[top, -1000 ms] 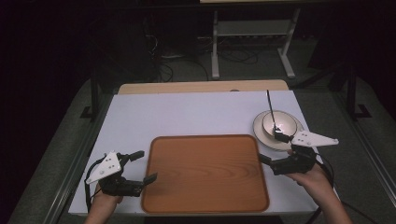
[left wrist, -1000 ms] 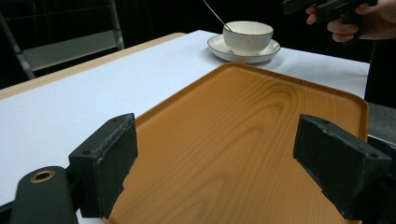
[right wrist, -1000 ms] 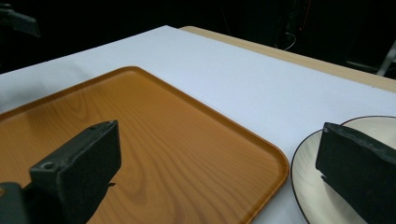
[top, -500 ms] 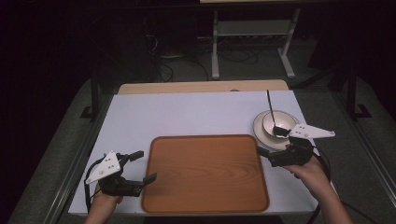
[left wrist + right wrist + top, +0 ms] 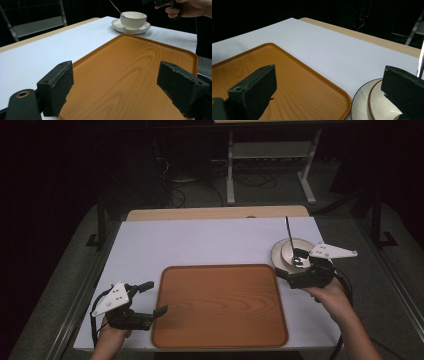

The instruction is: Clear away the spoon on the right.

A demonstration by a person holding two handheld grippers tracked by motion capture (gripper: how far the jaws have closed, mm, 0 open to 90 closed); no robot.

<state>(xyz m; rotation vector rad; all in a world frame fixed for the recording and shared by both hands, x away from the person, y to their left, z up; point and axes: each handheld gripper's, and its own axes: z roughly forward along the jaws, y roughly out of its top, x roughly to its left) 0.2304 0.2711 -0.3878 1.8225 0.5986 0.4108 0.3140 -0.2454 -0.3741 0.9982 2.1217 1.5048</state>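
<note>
Right gripper (image 5: 295,270): jaws spread wide and holding nothing; it hovers at the near side of the saucer, by the tray's far right corner. Over the last second it has crept from the saucer's right side in toward the cup.
Right gripper's own view: one jaw hangs over the tray's corner, the other over the saucer (image 5: 362,106), with the cup (image 5: 384,106) just below that jaw.
Cup (image 5: 295,252): sits upright on the saucer (image 5: 277,256) near the table's right edge, just off the tray; a spoon (image 5: 289,237) stands in it, handle leaning toward the far edge.
Left gripper (image 5: 152,299): jaws wide apart, empty, resting at the tray's near left corner, unmoved over the same second.
Tray (image 5: 220,305): bare wooden tray lying flat at the middle of the table's near edge.
Table (image 5: 200,240): white top with nothing else on it.
What the shift means: the right hand appears to be lining up on the cup and saucer, probably to carry them onto the tray; no grip is made yet.
</note>
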